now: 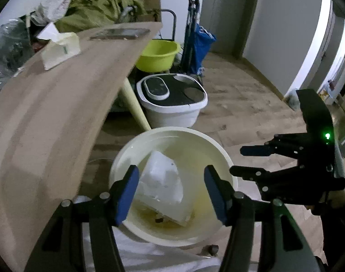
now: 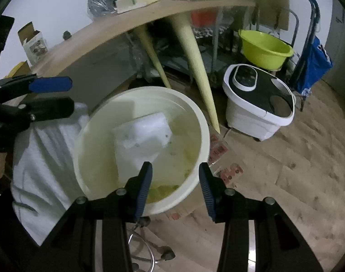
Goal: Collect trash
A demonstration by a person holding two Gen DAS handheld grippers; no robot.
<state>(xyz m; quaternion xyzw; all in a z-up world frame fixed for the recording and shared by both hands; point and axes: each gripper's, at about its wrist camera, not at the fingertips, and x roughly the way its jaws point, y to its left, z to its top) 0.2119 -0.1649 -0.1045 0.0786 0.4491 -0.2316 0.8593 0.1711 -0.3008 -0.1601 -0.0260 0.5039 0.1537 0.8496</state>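
A cream round bin (image 1: 220, 154) stands on the floor beside the wooden table; it also shows in the right wrist view (image 2: 90, 131). A white crumpled wrapper (image 1: 163, 179) lies inside it, seen too in the right wrist view (image 2: 143, 136), above yellowish scraps at the bottom. My left gripper (image 1: 171, 192) is open and empty, hovering over the bin's mouth; it shows at the left edge of the right wrist view (image 2: 59, 95). My right gripper (image 2: 176, 192) is open and empty over the bin's near rim; it shows at the right in the left wrist view (image 1: 242, 161).
The wooden table (image 1: 59, 104) carries a tissue pack (image 1: 59, 49) and a pile of clothes. On the floor stand a white foot bath (image 1: 172, 99), a lime basin (image 1: 158, 54) and a blue trolley bag (image 1: 202, 45). A white cloth (image 2: 43, 165) lies beside the bin.
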